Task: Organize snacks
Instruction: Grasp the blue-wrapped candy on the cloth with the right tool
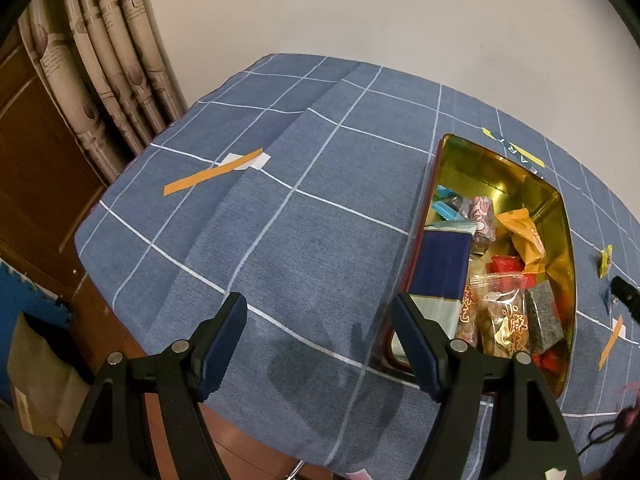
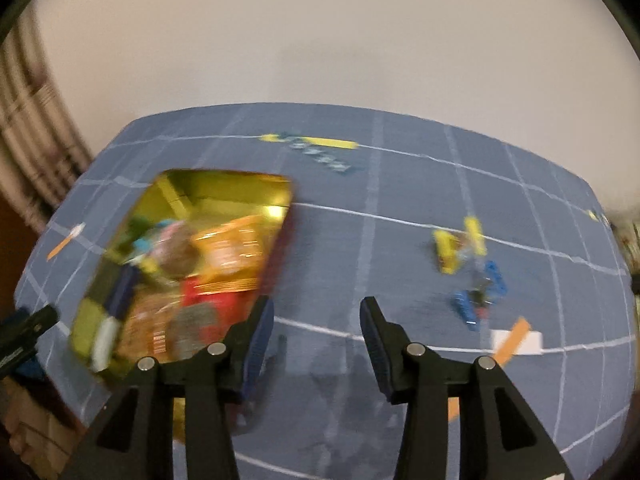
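My right claw is spread a little with nothing in it. My left claw is spread wide and empty. The tin is nearly full. Next I should go for the loose candies on the surface.

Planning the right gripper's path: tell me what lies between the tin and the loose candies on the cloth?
Nothing: in the right wrist view, only bare checked cloth separates the tin from the candies. The picture is blurred, so tiny items could be missed.
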`<action>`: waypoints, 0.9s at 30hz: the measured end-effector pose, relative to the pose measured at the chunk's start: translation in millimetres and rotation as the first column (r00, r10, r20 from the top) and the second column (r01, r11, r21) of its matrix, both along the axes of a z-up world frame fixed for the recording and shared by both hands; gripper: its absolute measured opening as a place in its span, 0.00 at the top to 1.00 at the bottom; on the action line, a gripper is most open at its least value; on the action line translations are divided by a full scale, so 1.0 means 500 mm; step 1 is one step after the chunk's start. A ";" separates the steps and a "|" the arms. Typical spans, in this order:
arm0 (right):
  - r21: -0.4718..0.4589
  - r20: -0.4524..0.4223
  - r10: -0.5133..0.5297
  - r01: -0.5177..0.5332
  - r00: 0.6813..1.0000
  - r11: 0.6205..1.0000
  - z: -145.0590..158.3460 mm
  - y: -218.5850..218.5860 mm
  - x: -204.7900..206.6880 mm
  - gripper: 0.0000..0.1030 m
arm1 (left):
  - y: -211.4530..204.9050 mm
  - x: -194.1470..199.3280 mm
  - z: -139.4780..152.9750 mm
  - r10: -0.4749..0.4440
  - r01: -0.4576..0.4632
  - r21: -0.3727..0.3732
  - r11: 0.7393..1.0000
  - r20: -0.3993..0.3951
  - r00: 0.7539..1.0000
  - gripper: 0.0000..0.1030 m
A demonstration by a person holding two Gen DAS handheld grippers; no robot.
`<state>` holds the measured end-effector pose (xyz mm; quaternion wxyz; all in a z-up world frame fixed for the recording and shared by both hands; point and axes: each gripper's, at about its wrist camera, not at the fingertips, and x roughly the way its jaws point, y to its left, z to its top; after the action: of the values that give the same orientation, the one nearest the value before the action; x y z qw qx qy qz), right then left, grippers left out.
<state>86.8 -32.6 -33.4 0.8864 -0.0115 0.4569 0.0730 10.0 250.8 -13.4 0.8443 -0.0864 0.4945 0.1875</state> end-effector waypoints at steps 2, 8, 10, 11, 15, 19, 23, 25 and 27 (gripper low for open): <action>-0.004 -0.012 -0.051 0.051 0.999 0.999 -0.005 -0.039 0.015 0.55 | 0.000 0.000 -0.001 0.002 -0.002 -0.001 1.000 -0.001 1.000 0.30; -0.006 -0.123 -0.223 0.224 0.967 0.975 -0.031 -0.167 0.077 0.55 | -0.001 0.000 -0.002 0.002 -0.002 0.002 1.000 -0.002 1.000 0.30; -0.006 -0.164 -0.268 0.271 0.949 0.963 -0.039 -0.203 0.099 0.55 | 0.000 0.000 -0.003 0.003 -0.003 -0.001 1.000 -0.003 1.000 0.30; -0.013 -0.172 -0.283 0.285 0.944 0.958 -0.040 -0.214 0.108 0.55 | 0.000 -0.001 -0.003 0.002 -0.002 -0.002 1.000 -0.003 1.000 0.30; 0.017 -0.215 -0.337 0.349 0.917 0.937 -0.044 -0.259 0.137 0.55 | 0.000 -0.001 -0.003 -0.001 0.001 -0.003 1.000 -0.004 1.000 0.30; 0.099 -0.292 -0.385 0.428 0.875 0.898 -0.064 -0.300 0.156 0.55 | 0.001 0.000 -0.006 0.002 -0.002 -0.008 1.000 -0.008 1.000 0.30; 0.089 -0.311 -0.402 0.447 0.861 0.890 -0.083 -0.299 0.161 0.55 | 0.002 0.000 -0.007 0.003 -0.003 -0.008 1.000 -0.008 1.000 0.30; 0.079 -0.321 -0.417 0.463 0.850 0.883 -0.095 -0.295 0.160 0.55 | 0.003 0.000 -0.008 0.000 -0.001 -0.012 1.000 -0.011 1.000 0.30; 0.083 -0.330 -0.417 0.466 0.847 0.881 -0.105 -0.290 0.160 0.55 | 0.002 0.000 -0.009 -0.002 0.002 -0.017 1.000 -0.015 1.000 0.30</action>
<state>166.9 -177.8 -85.8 0.7966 0.1766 0.5702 -0.0958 10.1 251.7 -17.7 0.8401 -0.0915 0.5024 0.1831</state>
